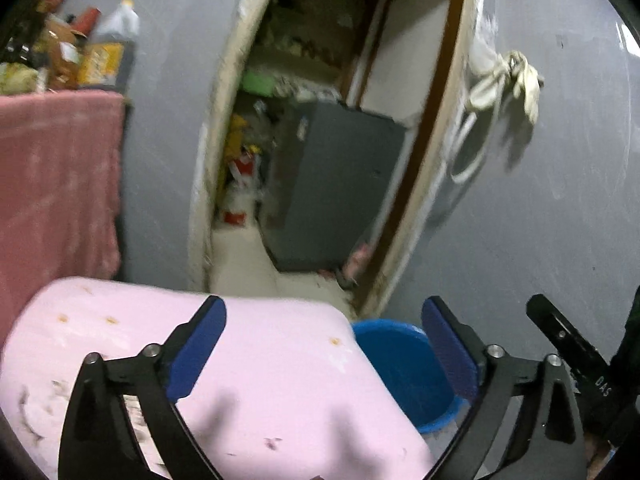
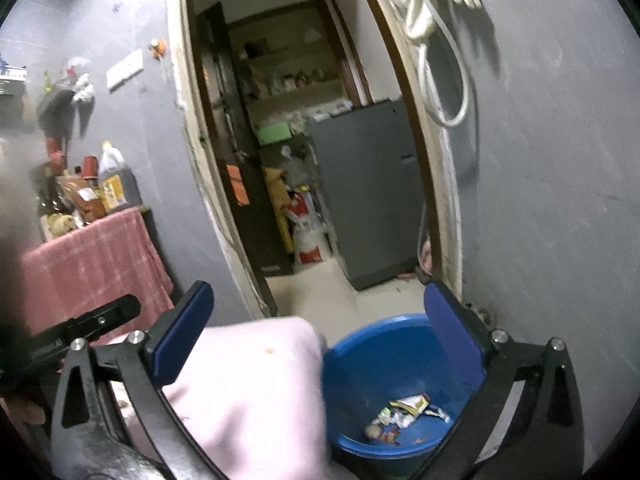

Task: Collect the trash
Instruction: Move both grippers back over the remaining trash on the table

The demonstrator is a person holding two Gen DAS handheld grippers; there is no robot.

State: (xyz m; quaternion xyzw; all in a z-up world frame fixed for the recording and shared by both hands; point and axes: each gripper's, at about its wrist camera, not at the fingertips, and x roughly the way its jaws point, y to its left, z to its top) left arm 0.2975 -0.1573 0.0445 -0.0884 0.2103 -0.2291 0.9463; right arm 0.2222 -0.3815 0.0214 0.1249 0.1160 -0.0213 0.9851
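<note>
A blue bucket [image 2: 384, 364] stands on the floor by the doorway, right of a pink-covered surface [image 2: 256, 384]. Crumpled wrappers [image 2: 404, 414] lie in its bottom. My right gripper [image 2: 320, 340] is open and empty, held above the bucket and the pink edge. My left gripper [image 1: 324, 348] is open and empty over the pink surface [image 1: 256, 380], with the bucket [image 1: 400, 368] showing between its fingers to the right. The other gripper's black body [image 1: 568, 344] shows at the right edge of the left wrist view.
A doorway [image 2: 304, 160] leads to a storeroom with a grey cabinet [image 2: 372, 196] and shelves. A table with a pink cloth [image 2: 96, 264] holds bottles and packets [image 2: 100, 188] at left. Gloves and a white cord [image 2: 444, 12] hang on the grey wall.
</note>
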